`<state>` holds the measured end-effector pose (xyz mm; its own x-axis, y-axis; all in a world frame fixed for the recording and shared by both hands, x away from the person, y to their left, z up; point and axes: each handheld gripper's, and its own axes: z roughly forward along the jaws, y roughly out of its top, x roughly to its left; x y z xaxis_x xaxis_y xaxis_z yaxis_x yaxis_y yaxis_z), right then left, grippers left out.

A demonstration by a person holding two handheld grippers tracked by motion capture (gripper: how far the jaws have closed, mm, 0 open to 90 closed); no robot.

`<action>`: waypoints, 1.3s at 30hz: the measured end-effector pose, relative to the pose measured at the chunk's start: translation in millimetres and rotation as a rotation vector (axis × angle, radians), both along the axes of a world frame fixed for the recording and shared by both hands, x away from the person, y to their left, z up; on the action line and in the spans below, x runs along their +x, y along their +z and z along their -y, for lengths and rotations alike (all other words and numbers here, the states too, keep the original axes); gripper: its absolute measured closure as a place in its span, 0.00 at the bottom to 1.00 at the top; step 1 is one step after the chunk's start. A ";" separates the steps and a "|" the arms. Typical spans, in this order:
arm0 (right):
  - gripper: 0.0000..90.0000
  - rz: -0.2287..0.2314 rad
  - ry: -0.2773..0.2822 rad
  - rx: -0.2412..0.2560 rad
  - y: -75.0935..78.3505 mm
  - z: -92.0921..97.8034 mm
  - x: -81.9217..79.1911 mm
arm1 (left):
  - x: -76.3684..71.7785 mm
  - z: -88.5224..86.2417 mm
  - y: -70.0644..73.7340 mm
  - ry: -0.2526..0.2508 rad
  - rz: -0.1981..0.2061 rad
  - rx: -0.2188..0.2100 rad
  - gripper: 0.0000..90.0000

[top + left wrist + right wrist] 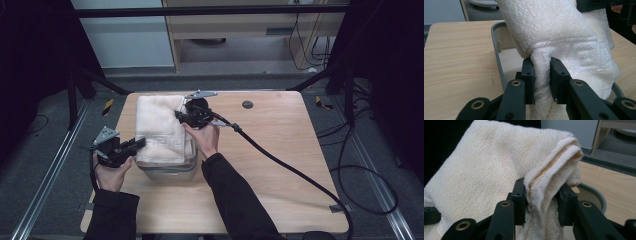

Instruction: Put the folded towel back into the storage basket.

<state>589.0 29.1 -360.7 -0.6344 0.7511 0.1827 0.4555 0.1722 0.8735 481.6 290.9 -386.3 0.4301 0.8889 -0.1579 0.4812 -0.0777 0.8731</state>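
the left claw [541, 75] is clamped on a bunched fold of the cream towel [564, 37]; in the left gripper view the cloth is squeezed narrow between the two black jaws and swells out wide above them. just beyond and to the left of those jaws, the grey rim of a container [496, 50] curves past, with its pale inside showing behind the fold. the towel rises up and away from this claw, and the other gripper's black body sits at the top right, on the far side of the cloth.

the right claw [541, 200] is also clamped on the towel [486, 165], pinching a thick layered edge that stands up between its jaws and folds over above them. the rest of the cloth spreads out to the left of this claw, and the grey container rim [596, 195] shows just to its right, with the wooden table [616, 185] beyond.

in the high view the towel [160, 125] lies draped over the grey container [167, 172] near the left side of the table [280, 150]. the left claw [140, 143] grips its near left edge, while the right claw [178, 115] grips its right edge farther back, so the cloth spans between the two.
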 end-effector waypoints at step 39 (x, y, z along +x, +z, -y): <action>0.72 -0.084 -0.034 -0.054 -58.9 3.0 13.2 | 21.9 16.2 -38.3 0.001 -0.120 0.110 0.83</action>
